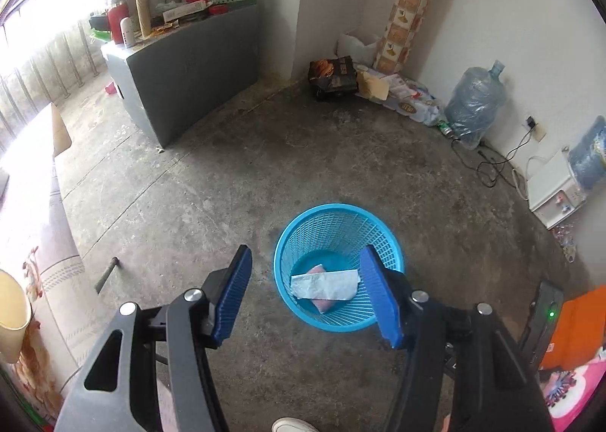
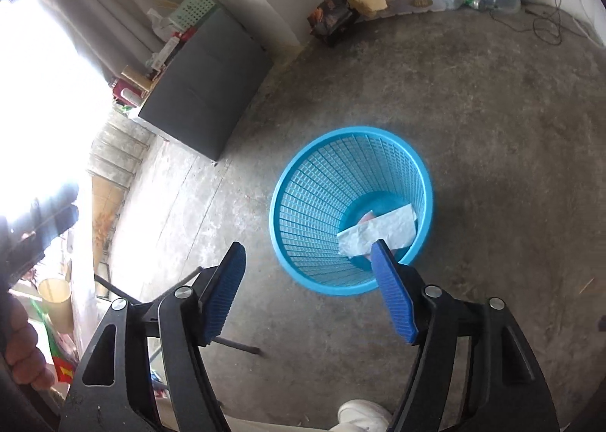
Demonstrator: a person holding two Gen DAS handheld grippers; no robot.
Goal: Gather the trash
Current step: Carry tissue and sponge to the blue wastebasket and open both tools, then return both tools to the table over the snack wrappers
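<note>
While both the left gripper (image 1: 305,293) and the right gripper (image 2: 306,290) are hanging wide and empty above the blue basket (image 1: 303,231), where white paper (image 1: 325,283) is lying over a pink scrap (image 1: 317,270), we are judging this drop done and are looking for more trash next.

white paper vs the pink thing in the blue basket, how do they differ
The white paper is long, crinkled and lies on top; the pink item is smaller, sits underneath and shows only at its edges. The paper spans most of the basket floor; the pink item stays near the middle. Both lie flat at the bottom.
</note>
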